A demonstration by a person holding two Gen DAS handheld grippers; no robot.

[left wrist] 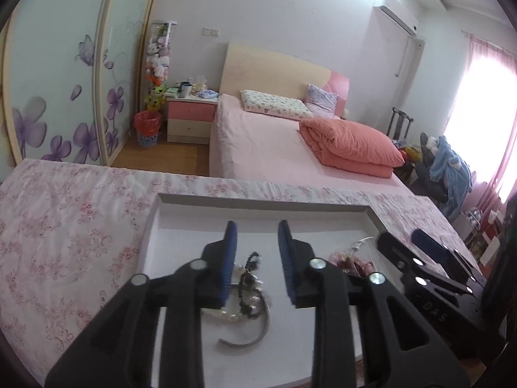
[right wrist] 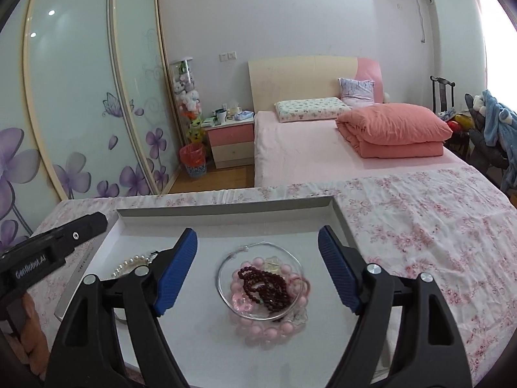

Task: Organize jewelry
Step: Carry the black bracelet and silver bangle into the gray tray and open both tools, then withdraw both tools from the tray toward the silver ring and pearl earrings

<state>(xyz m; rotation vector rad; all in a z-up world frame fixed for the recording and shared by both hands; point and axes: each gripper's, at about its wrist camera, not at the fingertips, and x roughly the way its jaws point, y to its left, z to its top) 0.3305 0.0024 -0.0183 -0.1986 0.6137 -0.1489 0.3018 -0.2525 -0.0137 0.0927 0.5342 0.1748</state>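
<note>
A shallow white tray [left wrist: 155,226] [right wrist: 226,218] lies on a floral cloth. In the left wrist view my left gripper [left wrist: 258,230] is open above a heap of dark beads and pearls [left wrist: 248,286] with a grey bangle [left wrist: 245,339] below it. In the right wrist view my right gripper [right wrist: 257,237] is wide open over a heap of jewelry: a clear glass bangle [right wrist: 260,279], a dark red bead string [right wrist: 265,286] and a pink bead bracelet [right wrist: 271,331]. A pearl strand [right wrist: 131,263] lies at the tray's left. Nothing is held.
The floral cloth [left wrist: 64,232] [right wrist: 420,226] covers the table around the tray. The other gripper [left wrist: 429,258] [right wrist: 55,249] shows at each view's edge. Beyond are a pink bed [right wrist: 323,155], a nightstand [right wrist: 229,142] and a wardrobe [right wrist: 80,97].
</note>
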